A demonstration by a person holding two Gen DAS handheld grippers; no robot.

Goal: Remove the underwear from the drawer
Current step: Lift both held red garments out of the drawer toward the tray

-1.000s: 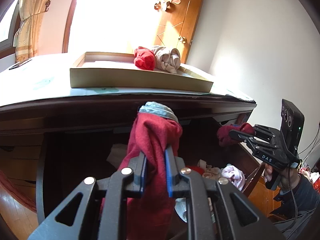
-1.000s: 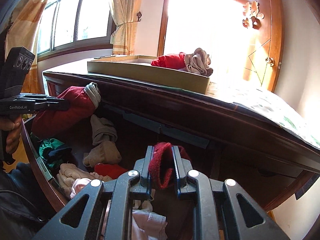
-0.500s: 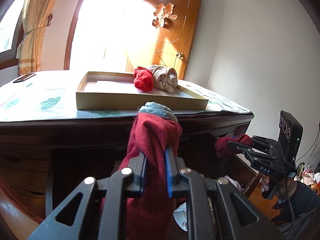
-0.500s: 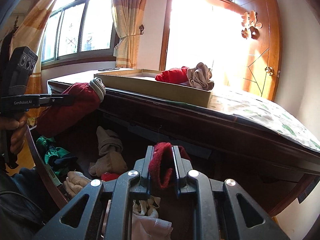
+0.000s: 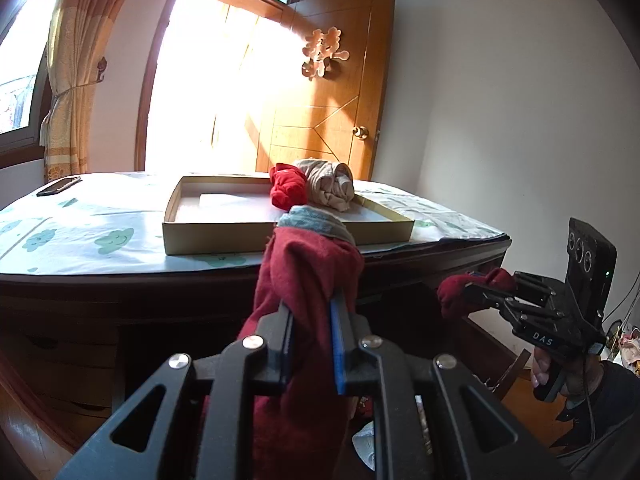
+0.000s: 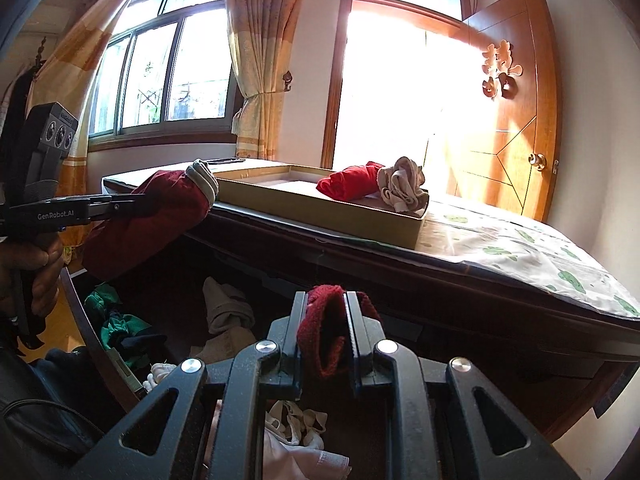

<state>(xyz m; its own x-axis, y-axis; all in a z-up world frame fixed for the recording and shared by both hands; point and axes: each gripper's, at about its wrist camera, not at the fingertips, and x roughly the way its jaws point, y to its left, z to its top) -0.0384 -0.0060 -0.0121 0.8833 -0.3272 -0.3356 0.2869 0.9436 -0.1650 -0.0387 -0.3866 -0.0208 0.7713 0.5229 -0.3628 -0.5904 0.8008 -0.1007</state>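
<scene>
Both garments have come up since the earlier frames: the dark red underwear (image 5: 308,280) with the grey waistband now sits level with the desk (image 5: 120,276) edge, where a second ago it hung below the desk top in front of the open drawer (image 6: 92,320).

Left tongs (image 5: 310,316) are clamped on that dark red piece; most of the cloth hangs below the jaws. Right tongs (image 6: 326,328) are shut on a second, smaller dark red piece (image 6: 324,332), bunched between the pads.

Step, as I read it: lift-out is done for both and the carry to the shallow cardboard box (image 5: 224,236) on the desk is under way. That box already holds a bright red roll (image 5: 286,190) and a beige roll (image 5: 330,186) at its far end.

Next move likely needs both loads raised clear of the box wall, then moved in over the bare floor of the box before the jaws open. The left piece trails low, so it could snag the desk edge or box rim.

View differences:
- Right wrist view shows the drawer contents: beige (image 6: 226,312), green (image 6: 116,324) and white (image 6: 288,420) items are left inside. Left wrist view barely sees in there.
- Left wrist view shows the bare box floor and a phone (image 5: 60,186) far left on the desk.
- Each view shows the other tool from the side, with the hand (image 5: 560,372) holding it.
</scene>
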